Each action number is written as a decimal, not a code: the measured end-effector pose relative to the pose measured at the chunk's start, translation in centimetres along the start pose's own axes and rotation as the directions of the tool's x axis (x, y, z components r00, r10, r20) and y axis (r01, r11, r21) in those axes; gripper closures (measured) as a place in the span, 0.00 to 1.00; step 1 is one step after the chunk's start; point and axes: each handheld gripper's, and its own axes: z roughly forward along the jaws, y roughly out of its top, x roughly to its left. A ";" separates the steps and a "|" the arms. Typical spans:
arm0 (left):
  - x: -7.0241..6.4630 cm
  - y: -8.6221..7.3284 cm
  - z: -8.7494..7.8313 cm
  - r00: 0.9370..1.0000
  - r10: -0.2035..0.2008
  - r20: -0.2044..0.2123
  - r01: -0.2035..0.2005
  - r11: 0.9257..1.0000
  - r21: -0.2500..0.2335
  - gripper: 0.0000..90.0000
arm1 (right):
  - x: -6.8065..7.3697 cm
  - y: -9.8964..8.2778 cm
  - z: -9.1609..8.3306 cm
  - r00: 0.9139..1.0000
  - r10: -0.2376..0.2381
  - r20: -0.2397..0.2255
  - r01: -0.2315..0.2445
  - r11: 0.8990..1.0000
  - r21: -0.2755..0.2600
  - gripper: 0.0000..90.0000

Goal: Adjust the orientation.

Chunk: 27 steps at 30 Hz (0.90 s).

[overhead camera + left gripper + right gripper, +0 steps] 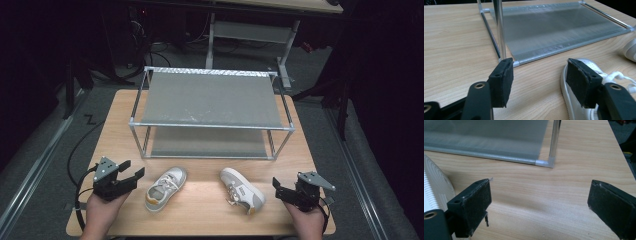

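two small white canvas sneakers with tan heels (166,188) (242,189) lie at the lower centre of the frame on the wooden worktop (200,220), before the grey two-tier metal-frame rack (210,97). left gripper (131,172) and right gripper (278,189) flank them — jaws wide apart, holding nothing. the shoes look light and soft — best pinched at the stiffer heel collar.

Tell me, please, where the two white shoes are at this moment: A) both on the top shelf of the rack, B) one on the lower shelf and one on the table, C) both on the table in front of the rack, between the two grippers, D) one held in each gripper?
C: the left shoe and right shoe lie on the table in front of the rack, between the open left gripper and right gripper.
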 end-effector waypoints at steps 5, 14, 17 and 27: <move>0.0 0.1 0.0 1.000 -0.012 0.006 0.012 1.000 -0.008 0.47 | -0.3 -0.1 -0.2 1.000 0.021 -0.002 -0.021 1.000 -0.002 0.06; -0.1 0.0 0.1 1.000 -0.010 0.000 0.010 1.000 -0.001 0.48 | -0.3 -0.2 0.0 0.999 0.026 -0.019 -0.026 1.000 0.007 0.09; -0.1 0.0 0.2 1.000 0.000 -0.002 0.000 1.000 0.002 0.49 | -0.1 -0.1 -0.2 0.999 0.014 -0.035 -0.014 1.000 0.000 0.16; 0.0 0.0 0.3 1.000 -0.011 0.013 0.010 1.000 0.011 0.58 | 1.5 0.2 -1.4 0.994 -0.038 -0.105 0.033 0.998 -0.048 0.51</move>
